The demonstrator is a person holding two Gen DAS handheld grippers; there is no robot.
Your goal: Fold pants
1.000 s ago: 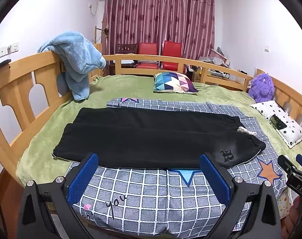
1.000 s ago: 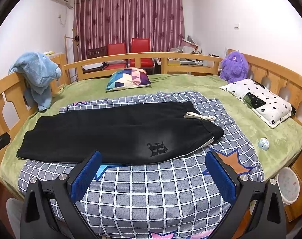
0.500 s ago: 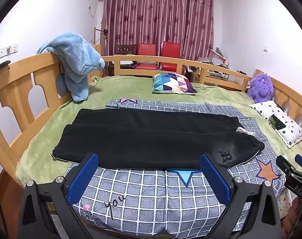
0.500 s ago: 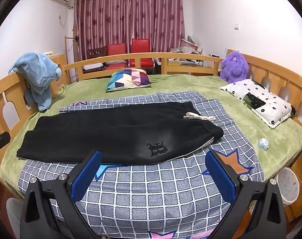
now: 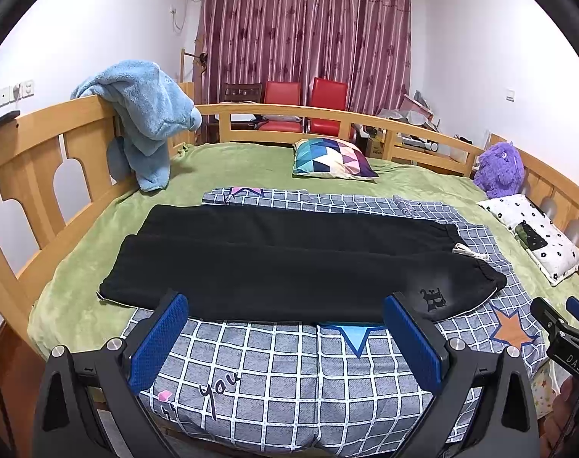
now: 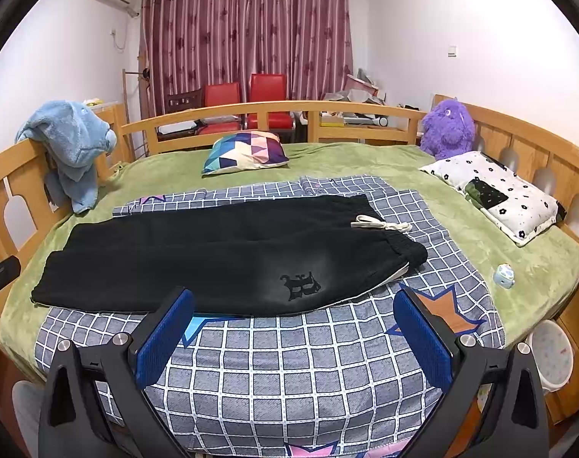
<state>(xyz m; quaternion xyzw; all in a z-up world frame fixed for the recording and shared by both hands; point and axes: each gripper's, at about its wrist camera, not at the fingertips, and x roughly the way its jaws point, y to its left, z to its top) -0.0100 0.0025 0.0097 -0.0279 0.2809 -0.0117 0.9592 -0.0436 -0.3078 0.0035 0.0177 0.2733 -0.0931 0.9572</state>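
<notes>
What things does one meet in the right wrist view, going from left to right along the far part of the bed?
blue plush blanket on the rail → colourful triangle cushion → purple plush toy → white flowered pillow

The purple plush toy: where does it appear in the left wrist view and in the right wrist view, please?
Left wrist view: the purple plush toy sits at the far right, against the wooden bed rail, above the white spotted pillow.
Right wrist view: it is at the upper right, nearer the middle, again just behind that pillow.
Shared landmark: the colourful triangle-patterned cushion, left of the toy in both views.
</notes>
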